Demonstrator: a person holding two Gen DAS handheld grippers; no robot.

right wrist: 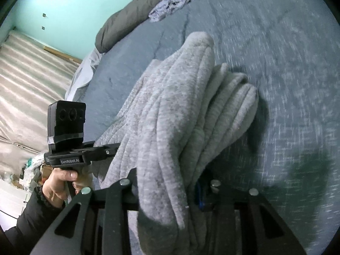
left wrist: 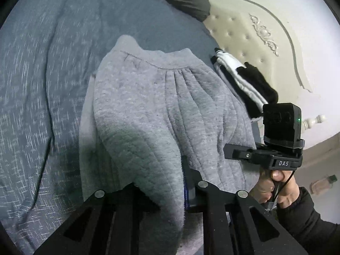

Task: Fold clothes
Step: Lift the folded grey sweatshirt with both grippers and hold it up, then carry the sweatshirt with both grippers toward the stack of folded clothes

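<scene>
A grey fleece garment (left wrist: 161,106) with a gathered band hangs bunched between both grippers, lifted over the blue-grey bedspread (left wrist: 42,85). My left gripper (left wrist: 170,182) is shut on one edge of it, the fabric draping over its fingers. The right gripper (left wrist: 229,152), held by a hand, pinches the garment's right side. In the right wrist view the same garment (right wrist: 176,110) falls in folds across my right gripper (right wrist: 189,184), which is shut on it. There the left gripper (right wrist: 114,148) grips the cloth's left edge.
A black-and-white folded garment (left wrist: 244,80) lies by the cream tufted headboard (left wrist: 244,36). A dark duvet (right wrist: 131,14) and a crumpled bluish cloth (right wrist: 170,6) sit at the bed's far end. Left of the bed are the floor (right wrist: 31,74) and clutter (right wrist: 29,170).
</scene>
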